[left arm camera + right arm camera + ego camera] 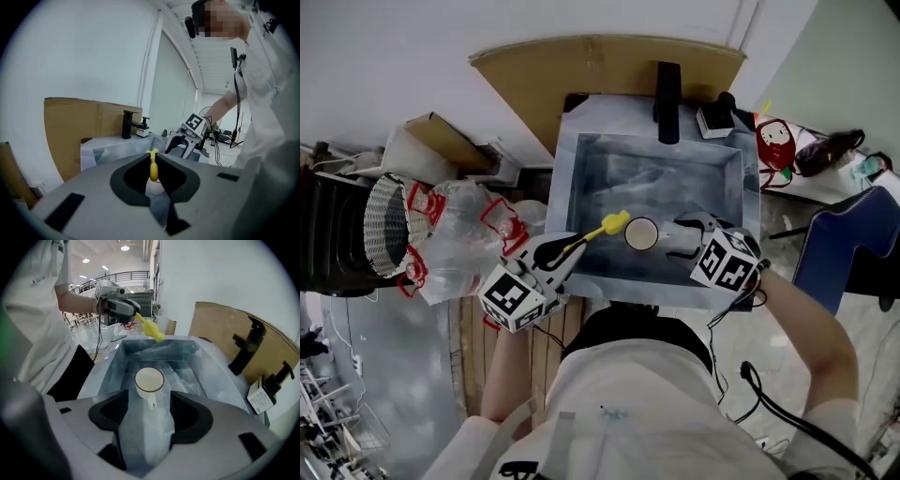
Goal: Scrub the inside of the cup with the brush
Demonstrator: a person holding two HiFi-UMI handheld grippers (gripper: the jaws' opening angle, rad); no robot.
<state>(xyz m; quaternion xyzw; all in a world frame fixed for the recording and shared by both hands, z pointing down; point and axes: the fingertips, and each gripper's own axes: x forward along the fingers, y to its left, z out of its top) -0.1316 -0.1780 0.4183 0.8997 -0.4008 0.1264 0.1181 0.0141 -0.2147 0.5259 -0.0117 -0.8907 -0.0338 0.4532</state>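
Observation:
A white cup [641,233] with a dark rim stands mouth up in the grey sink [581,178]. In the right gripper view the cup [149,379] shows its empty inside, with its handle pointing at me. My right gripper [675,237] is open, its jaws either side of the handle [150,401] without pressing it. My left gripper [571,249] is shut on the handle of a yellow brush [612,224]. The brush head hangs just left of the cup's rim, outside the cup. The brush [153,168] also shows between the left jaws.
A black faucet [667,89] rises at the sink's far edge, with a small white box [715,119] beside it and cardboard [609,56] behind. Plastic bags [459,239] and a mesh basket [386,225] lie to the left. A blue chair [853,248] is to the right.

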